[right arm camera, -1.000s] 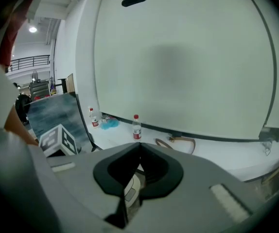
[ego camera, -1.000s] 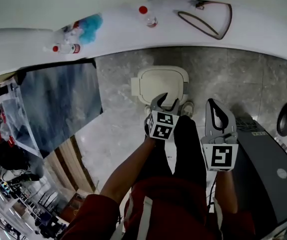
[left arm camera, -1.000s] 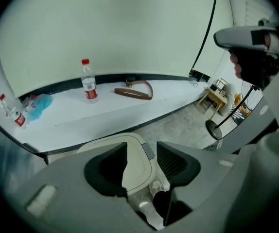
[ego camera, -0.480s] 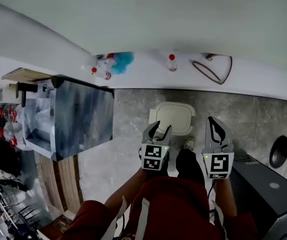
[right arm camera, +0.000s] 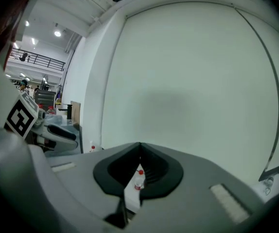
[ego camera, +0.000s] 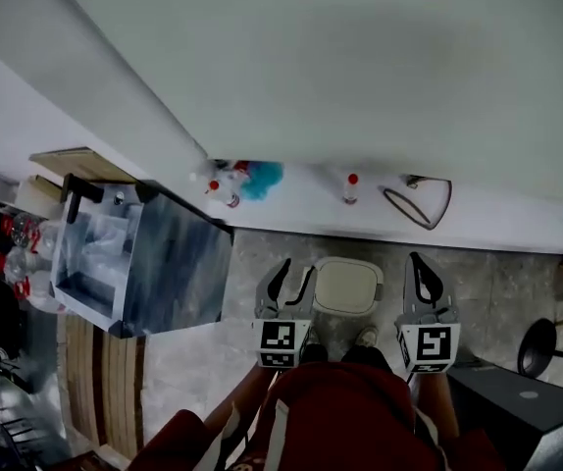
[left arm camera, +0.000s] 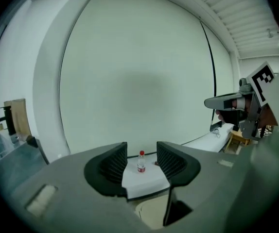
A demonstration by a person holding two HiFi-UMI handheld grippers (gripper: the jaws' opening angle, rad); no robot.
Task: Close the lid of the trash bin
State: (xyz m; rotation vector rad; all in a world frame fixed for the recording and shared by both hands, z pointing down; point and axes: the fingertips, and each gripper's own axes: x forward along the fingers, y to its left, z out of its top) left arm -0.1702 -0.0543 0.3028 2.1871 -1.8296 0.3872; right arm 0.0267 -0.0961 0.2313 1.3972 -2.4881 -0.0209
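1. Directly below the head camera, a person in red (ego camera: 340, 420) is standing on a grey floor (ego camera: 497, 292) and holding out two claws.
2. A cream bin (ego camera: 348, 287) is sitting on the floor in front of the person, near a long white desk (ego camera: 301, 204) that is running along the wall. In the head view it is showing between the two claws. Its lid is lying flat on top.
3. The left claw (ego camera: 294, 278) is hanging wide apart with nothing in it, clear of the bin.
4. The right claw (ego camera: 417, 268) is pinching its tips together on nothing, also clear of the bin.
5. A red-capped bottle (ego camera: 351, 188) is standing on the desk, showing far off through the gaps of both claws. A dark cable loop (ego camera: 419, 204) is lying beside it.
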